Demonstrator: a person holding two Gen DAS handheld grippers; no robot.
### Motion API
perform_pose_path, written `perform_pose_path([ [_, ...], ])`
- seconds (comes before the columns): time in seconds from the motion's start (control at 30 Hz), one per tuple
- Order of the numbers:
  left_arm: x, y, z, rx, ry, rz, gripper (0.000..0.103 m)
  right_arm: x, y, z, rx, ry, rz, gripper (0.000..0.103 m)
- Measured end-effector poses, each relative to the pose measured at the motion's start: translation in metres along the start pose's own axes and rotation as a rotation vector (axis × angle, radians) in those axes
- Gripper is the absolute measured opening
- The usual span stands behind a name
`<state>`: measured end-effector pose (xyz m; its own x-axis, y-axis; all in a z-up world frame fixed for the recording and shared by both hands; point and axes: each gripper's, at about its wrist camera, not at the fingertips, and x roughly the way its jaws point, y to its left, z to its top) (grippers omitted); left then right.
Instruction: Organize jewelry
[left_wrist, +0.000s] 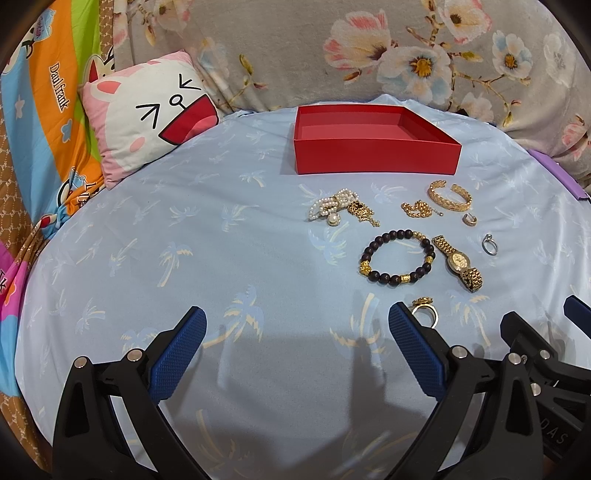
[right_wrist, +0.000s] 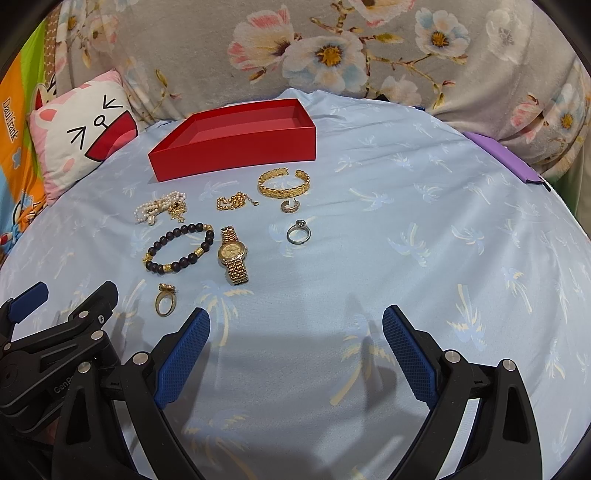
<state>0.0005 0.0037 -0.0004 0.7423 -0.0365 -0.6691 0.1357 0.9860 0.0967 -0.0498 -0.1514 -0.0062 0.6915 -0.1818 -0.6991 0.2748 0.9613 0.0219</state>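
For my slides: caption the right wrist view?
Open right gripper hovers before jewelry and empty red box on blue sheet.

Bare blue sheet (right_wrist: 424, 229) right of the jewelry, red box (right_wrist: 236, 147) behind it, pillow (right_wrist: 77, 140) far left

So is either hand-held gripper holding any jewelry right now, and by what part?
No. The left hand-held gripper and right hand-held gripper are both open and hold nothing.

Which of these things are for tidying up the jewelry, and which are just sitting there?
For the job: open red cardboard box; white pearl strand tangle; gold chain; gold leaf-pattern cuff; small hoop earring; silver ring; dark bead bracelet; gold watch; gold ring.

Just lying about: cartoon-face pillow; floral blanket; purple flat thing.
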Motion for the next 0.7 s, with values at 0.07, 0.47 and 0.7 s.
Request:
perform_pose_path([
  [0.07,0.0,0.0,0.0,0.001,0.0,0.002,0.096,0.0,0.0,0.001,0.0,0.002,0.001,0.093],
  [0.47,-0.013,0.003,-0.003,0.011,0.04,-0.008,0.097,-0.014,0.001,-0.004,-0.014,0.052,0.02,0.093],
  [0.7,-0.017,0.008,-0.004,0.006,0.076,-0.024,0.097,-0.021,0.005,-0.003,-0.023,0.068,0.047,0.093],
])
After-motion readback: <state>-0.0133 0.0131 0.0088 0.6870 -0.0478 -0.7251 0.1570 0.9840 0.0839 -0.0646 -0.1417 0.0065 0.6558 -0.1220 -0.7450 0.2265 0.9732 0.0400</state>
